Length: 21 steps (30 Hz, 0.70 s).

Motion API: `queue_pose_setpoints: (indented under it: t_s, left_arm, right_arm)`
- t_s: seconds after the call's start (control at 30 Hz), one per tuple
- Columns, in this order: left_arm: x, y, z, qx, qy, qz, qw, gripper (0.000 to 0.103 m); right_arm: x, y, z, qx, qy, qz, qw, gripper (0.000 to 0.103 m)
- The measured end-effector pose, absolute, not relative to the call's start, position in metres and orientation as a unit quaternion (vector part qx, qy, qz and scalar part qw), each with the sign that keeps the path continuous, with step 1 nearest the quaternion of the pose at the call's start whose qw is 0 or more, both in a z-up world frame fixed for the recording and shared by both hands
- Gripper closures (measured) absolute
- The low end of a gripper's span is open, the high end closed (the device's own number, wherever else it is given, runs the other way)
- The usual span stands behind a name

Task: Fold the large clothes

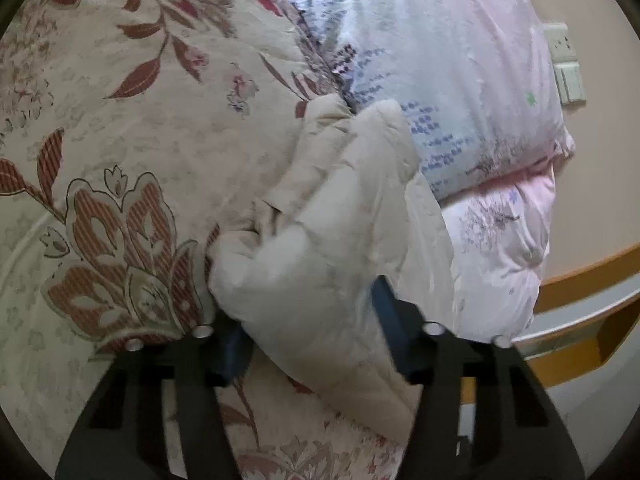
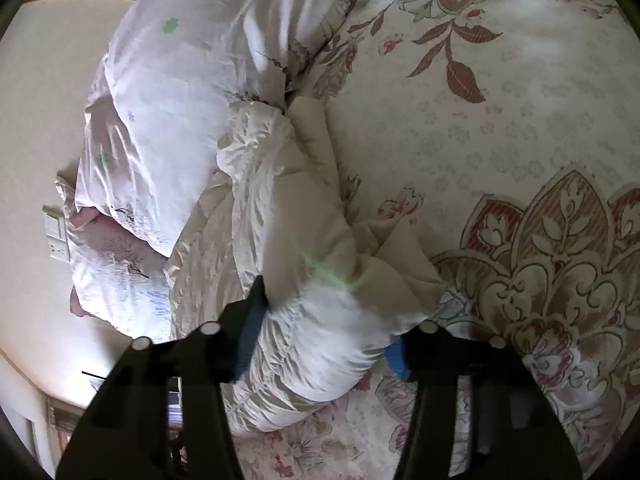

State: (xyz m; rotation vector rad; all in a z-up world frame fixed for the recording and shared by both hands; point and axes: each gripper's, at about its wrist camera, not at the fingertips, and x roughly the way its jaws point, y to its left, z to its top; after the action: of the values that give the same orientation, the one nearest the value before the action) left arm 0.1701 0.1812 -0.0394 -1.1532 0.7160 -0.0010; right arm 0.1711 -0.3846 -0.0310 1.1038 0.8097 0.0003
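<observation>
Now both claws, left claw point(image 1: 308, 344) and right claw point(image 2: 320, 344), are clenched on the puffy cream jacket point(image 1: 332, 240). Keep deep bites, lift evenly, fold over the bed point(image 1: 120, 120)

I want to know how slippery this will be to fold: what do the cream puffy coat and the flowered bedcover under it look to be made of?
The coat looks like thin, slightly glossy synthetic shell over soft padding: it crinkles finely, catches the light and bulges in quilted sections. The bedcover looks like matte woven cloth, perhaps cotton: it has a printed flower pattern, lies flat and shows no sheen.
</observation>
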Motion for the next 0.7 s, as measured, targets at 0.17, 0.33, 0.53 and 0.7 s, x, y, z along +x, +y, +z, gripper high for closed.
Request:
queue_pose_setpoints:
  t_s: [0.17, 0.33, 0.53, 0.7]
  left_arm:
    - [0.172, 0.19, -0.051, -0.563, 0.325, -0.011, 0.76, 0.075]
    - [0.164, 0.198, -0.04, -0.553, 0.31, -0.019, 0.773, 0.083]
    - [0.14, 0.22, -0.022, -0.536, 0.286, -0.012, 0.794, 0.085]
    - [0.11, 0.241, -0.016, -0.526, 0.273, 0.004, 0.806, 0.085]
  right_arm:
    - [0.171, -0.381, -0.026, 0.5, 0.372, 0.012, 0.782, 0.073]
    - [0.166, -0.372, -0.011, 0.487, 0.367, 0.033, 0.792, 0.078]
    - [0.153, -0.352, 0.007, 0.455, 0.378, 0.079, 0.803, 0.08]
    - [0.136, -0.327, 0.016, 0.417, 0.399, 0.123, 0.807, 0.081]
